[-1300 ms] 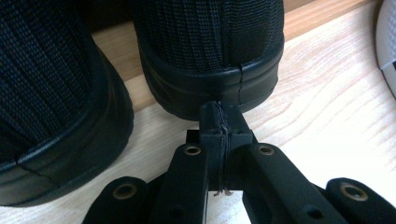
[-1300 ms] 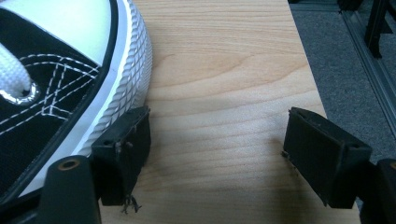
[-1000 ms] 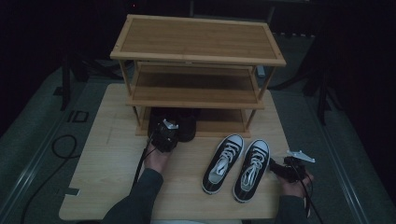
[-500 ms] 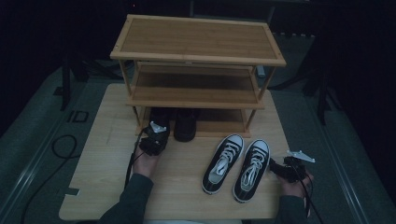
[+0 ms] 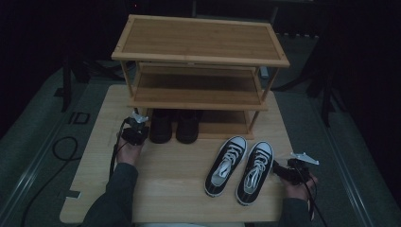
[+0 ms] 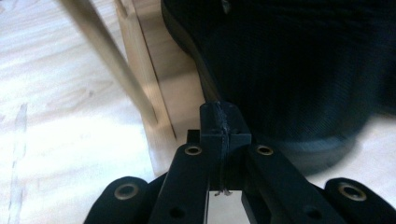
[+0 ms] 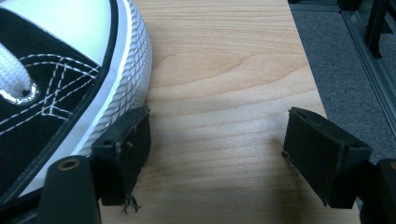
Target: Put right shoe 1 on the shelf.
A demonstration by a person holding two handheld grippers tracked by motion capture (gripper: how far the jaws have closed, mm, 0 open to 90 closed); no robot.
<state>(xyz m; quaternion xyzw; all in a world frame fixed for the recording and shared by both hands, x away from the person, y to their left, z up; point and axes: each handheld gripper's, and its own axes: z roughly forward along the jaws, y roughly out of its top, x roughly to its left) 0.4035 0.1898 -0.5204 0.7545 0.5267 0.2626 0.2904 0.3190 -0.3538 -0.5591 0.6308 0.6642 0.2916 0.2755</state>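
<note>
We see a light wood desk (image 5: 179, 189) on grey carpet, dark room. Floor marking "ID" left of desk. Left hand-held gripper (image 5: 135, 128) fully closed, empty, just beside the black shoes (image 5: 174, 126) on the rack's (image 5: 198, 45) bottom shelf. Right hand-held gripper (image 5: 283, 171) wide open, one jaw touching right sneaker (image 5: 254, 171) nr desk's right edge.

My high view is dim and murky, and the surroundings fall to near black. My left gripper view is brighter but soft: the black shoe (image 6: 299, 70) blurs at close range. My right gripper view is sharp, with jaw shadows on the table (image 7: 224, 60).
</note>
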